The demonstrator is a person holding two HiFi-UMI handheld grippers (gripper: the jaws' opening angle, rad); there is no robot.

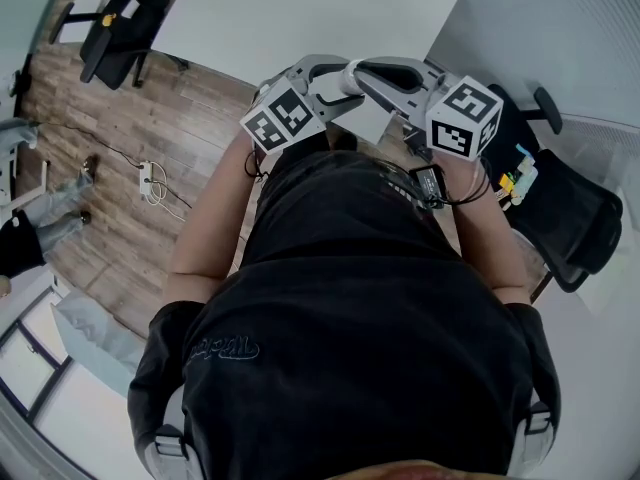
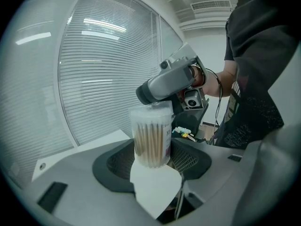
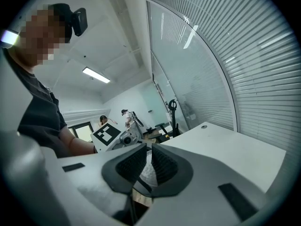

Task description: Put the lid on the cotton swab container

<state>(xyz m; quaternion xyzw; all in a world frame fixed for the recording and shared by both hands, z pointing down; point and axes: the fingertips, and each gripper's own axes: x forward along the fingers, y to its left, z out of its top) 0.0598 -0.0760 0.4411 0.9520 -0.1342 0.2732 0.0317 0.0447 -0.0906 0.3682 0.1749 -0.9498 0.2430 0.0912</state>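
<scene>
Holding the cotton swab container (image 2: 150,138) upright off the desk (image 2: 91,145), with the lid (image 2: 150,111) sitting on top.
Left gripper (image 2: 151,163) has its jaws spread wide and clamped on the clear container's lower sides, the swabs standing on end inside. Right gripper (image 3: 146,165) hangs just above the lid with its jaws drawn nearly closed. The lid's pale top shows through the narrow gap, but I cannot tell whether they touch it. Slatted blinds (image 2: 108,74) fill the window behind.
</scene>
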